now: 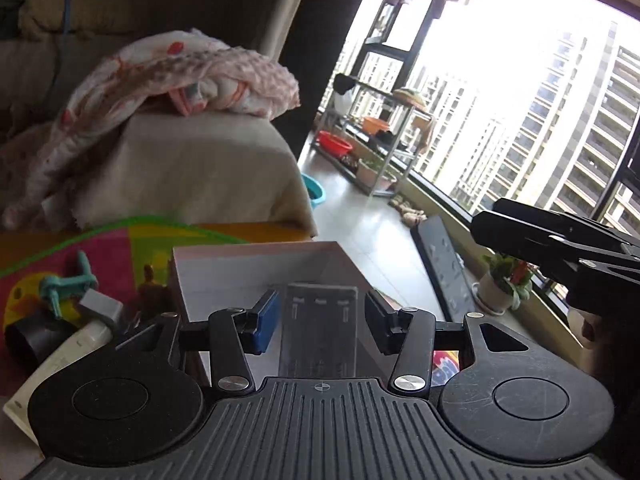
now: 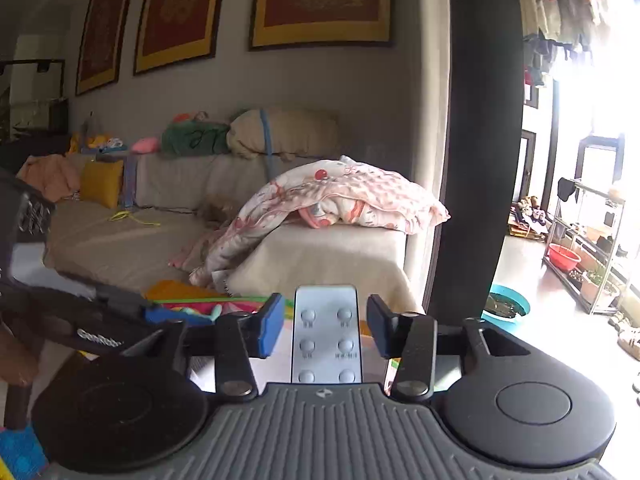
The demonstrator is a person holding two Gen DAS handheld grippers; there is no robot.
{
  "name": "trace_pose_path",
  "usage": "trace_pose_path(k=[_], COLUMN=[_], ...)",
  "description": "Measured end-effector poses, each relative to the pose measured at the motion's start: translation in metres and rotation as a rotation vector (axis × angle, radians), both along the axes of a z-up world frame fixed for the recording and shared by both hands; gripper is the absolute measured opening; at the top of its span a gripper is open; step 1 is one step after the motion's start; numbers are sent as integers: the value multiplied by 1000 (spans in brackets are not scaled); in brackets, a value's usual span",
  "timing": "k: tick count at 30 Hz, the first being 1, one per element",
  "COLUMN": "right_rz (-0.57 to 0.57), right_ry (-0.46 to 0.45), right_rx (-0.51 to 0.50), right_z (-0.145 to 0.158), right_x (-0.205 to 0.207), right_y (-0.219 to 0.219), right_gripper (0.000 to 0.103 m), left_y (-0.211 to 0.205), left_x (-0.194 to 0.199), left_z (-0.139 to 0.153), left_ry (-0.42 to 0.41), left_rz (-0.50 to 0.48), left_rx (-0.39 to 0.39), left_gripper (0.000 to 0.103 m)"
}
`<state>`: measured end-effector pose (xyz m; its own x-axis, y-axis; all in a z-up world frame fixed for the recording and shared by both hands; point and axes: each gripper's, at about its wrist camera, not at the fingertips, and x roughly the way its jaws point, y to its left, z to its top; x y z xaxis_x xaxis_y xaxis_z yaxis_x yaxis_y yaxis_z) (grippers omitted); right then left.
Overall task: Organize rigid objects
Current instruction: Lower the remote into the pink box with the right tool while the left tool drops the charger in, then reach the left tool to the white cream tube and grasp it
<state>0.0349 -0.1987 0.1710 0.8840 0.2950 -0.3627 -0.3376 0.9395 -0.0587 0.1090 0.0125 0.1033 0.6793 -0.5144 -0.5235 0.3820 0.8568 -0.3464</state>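
Observation:
A grey remote control (image 1: 319,328) stands between the fingers of my left gripper (image 1: 319,320), over an open white box (image 1: 256,268); the jaws are spread and I see gaps at both sides. A silver remote with round buttons (image 2: 326,334) stands between the fingers of my right gripper (image 2: 325,326), also with gaps at both sides. The right gripper shows in the left wrist view (image 1: 560,240) at the right. The left gripper shows in the right wrist view (image 2: 80,312) at the left.
A teal clamp (image 1: 68,286), a grey block (image 1: 100,306), a black ring (image 1: 30,338) and a white device (image 1: 56,364) lie on a colourful mat (image 1: 120,248). A sofa with a blanket (image 2: 320,200) stands behind. A black board (image 1: 444,268) and potted plant (image 1: 504,280) are by the window.

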Motion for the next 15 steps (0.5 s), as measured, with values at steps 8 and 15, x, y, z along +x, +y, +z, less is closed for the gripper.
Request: trace_pose_path(k=[8, 15], right_rz=[-19, -4], right_ry=[65, 103], right_rx=[-17, 9], right_z=[-63, -121], right_x=[-3, -50], right_y=[-14, -6], right_gripper=[71, 82], left_y=[58, 114], left_x=[-30, -46], left_z=[-19, -54], left_ry=[-132, 55], left_rz=[211, 356], left_rx=[68, 52], left_gripper=[51, 51])
